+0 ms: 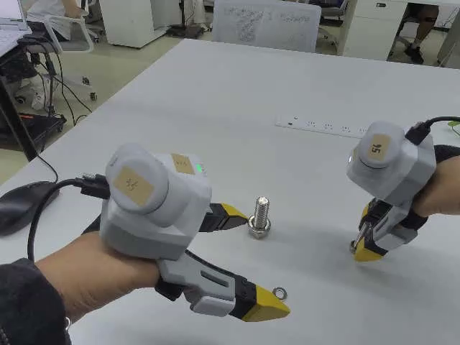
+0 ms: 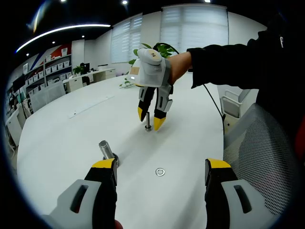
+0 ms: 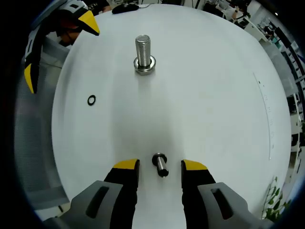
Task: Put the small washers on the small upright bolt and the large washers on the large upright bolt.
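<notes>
A large steel bolt [image 1: 259, 215] stands upright mid-table with washers around its base; it also appears in the left gripper view [image 2: 107, 150] and the right gripper view [image 3: 144, 56]. One small washer [image 1: 279, 292] lies flat on the table, between the open jaws of my left gripper [image 1: 251, 260] [image 2: 159, 164]. This washer [image 2: 160, 171] [image 3: 91, 100] touches neither jaw. My right gripper [image 1: 368, 244] [image 3: 160, 165] points down, open, with the small upright bolt [image 3: 159, 164] [image 2: 148, 122] between its yellow tips. From the left gripper's side, the right gripper [image 2: 149, 119] straddles that bolt.
A white power strip [image 1: 323, 126] lies across the far table. A black cable and dark object [image 1: 21, 205] sit at the left edge. A mesh chair [image 2: 267, 157] stands by the table's near side; another chair [image 1: 266, 25] is at the far end.
</notes>
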